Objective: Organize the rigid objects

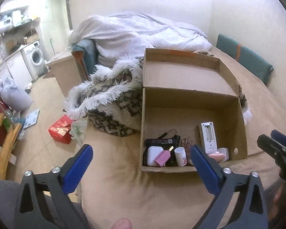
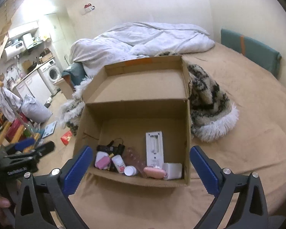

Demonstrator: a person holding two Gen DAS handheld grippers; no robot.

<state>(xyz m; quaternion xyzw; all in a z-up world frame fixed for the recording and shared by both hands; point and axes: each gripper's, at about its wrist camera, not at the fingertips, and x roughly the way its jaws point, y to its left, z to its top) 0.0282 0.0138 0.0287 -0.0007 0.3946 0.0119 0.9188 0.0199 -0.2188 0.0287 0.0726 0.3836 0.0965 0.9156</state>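
Note:
An open cardboard box [image 1: 181, 110] [image 2: 135, 110] stands on the tan bed, its lid tipped up behind. Along its near wall lie a white flat device [image 1: 207, 135] [image 2: 154, 148], a pink bottle [image 1: 163, 157] [image 2: 103, 162], a small white bottle [image 1: 180, 155] [image 2: 119, 164], a pink oval piece [image 1: 216, 156] [image 2: 154, 172], a white case [image 1: 153, 155] and black items [image 1: 162, 141]. My left gripper [image 1: 141, 148] [image 2: 36, 147] hangs open and holds nothing, above the box's near left corner. My right gripper [image 2: 141, 149] [image 1: 272, 143] is open too, holds nothing and frames the box's near side.
A fur-trimmed patterned blanket [image 1: 112, 103] [image 2: 209, 103] lies bunched behind and beside the box. A white duvet [image 1: 135, 34] is piled at the far end of the bed. Left of the bed, the floor holds a red box [image 1: 61, 131], a wooden chair [image 1: 2, 143] and a washing machine [image 1: 36, 57].

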